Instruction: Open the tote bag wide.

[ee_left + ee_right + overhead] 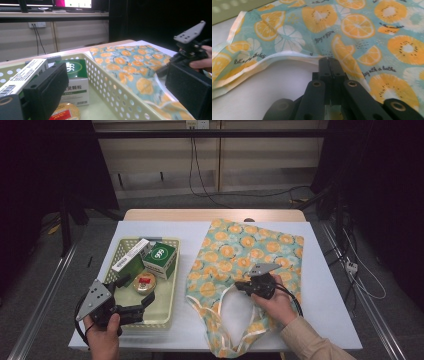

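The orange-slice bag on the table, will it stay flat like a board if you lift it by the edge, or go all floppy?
Probably floppy. The bag is thin printed cloth that lies wrinkled, and its edge already curls up where the right gripper pinches it. It likely weighs little, sagging and folding as it rises. It may drag along the white table cover rather than roll.

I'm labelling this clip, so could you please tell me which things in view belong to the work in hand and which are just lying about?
In the job:
- fruit-print bag, pinched at the rim of its opening
- right tool, shut on the bag
- left tool, open over the basket
- yellow basket

Just lying about:
- green box
- white box
- round tin
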Available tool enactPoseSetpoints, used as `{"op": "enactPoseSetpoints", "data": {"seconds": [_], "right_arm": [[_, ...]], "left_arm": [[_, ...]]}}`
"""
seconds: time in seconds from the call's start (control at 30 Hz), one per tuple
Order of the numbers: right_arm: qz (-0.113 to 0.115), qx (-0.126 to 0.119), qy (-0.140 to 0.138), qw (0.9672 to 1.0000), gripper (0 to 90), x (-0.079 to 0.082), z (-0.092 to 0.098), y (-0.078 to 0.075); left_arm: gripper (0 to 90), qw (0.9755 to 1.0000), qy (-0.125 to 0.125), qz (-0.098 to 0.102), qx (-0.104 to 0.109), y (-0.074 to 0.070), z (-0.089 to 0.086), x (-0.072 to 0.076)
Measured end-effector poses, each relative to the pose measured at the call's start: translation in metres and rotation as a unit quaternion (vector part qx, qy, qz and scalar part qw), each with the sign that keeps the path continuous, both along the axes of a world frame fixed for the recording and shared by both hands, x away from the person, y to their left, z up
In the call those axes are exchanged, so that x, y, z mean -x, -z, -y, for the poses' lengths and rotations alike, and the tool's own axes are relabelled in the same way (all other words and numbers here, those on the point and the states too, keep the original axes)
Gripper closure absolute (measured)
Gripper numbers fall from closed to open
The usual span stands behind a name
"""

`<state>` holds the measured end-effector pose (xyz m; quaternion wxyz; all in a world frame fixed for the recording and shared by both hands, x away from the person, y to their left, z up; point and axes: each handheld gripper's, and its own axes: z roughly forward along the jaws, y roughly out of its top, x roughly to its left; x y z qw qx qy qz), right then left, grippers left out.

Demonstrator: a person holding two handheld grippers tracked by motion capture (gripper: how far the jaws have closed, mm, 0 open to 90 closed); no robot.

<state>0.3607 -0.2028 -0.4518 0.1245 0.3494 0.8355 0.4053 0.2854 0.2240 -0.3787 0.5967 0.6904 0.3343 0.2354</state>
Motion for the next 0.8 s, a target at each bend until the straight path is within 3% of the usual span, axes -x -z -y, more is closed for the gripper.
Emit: {"op": "enactPoseSetpoints", "data": {"seconds": [0.17, 0.23, 0.33, 0.4, 0.43, 0.53, 0.63, 0.67, 0.8], "right_arm": [[0.008, 0.005, 0.055, 0.9984, 90.0, -0.020, 0.022, 0.003], [0.000, 0.003, 0.064, 0.9979, 90.0, -0.022, 0.026, 0.004], [-0.006, 0.004, 0.057, 0.9983, 90.0, -0.020, 0.024, 0.005], [-0.007, 0.022, 0.031, 0.9993, 90.0, -0.013, 0.009, 0.005], [-0.007, 0.022, 0.031, 0.9993, 90.0, -0.013, 0.009, 0.005], [-0.016, 0.004, 0.006, 0.9998, 90.0, -0.009, -0.004, 0.006], [-0.017, 0.001, 0.001, 0.9999, 90.0, -0.011, -0.015, 0.008], [-0.030, -0.020, 0.000, 0.9993, 90.0, -0.013, -0.020, 0.011], [-0.030, -0.023, -0.007, 0.9993, 89.5, -0.013, -0.024, 0.012]], "left_arm": [[4.7, 1.0000, -0.001, 0.000, 0.001, 0.000, 0.000, 0.000], [4.7, 1.0000, -0.001, -0.001, 0.001, 0.000, -0.001, 0.000], [4.6, 1.0000, 0.000, 0.000, 0.001, -0.001, -0.001, 0.000], [4.7, 1.0000, 0.000, 0.002, -0.002, -0.001, -0.001, 0.000], [4.7, 1.0000, 0.001, 0.002, -0.003, -0.001, -0.001, 0.000], [4.6, 1.0000, 0.002, 0.002, -0.005, -0.002, 0.000, 0.001], [4.6, 1.0000, 0.004, 0.002, -0.005, -0.001, 0.002, 0.000], [4.6, 1.0000, 0.003, 0.001, -0.004, -0.001, 0.002, 0.000], [4.7, 1.0000, 0.003, 0.000, -0.004, -0.001, 0.003, 0.000]]}}
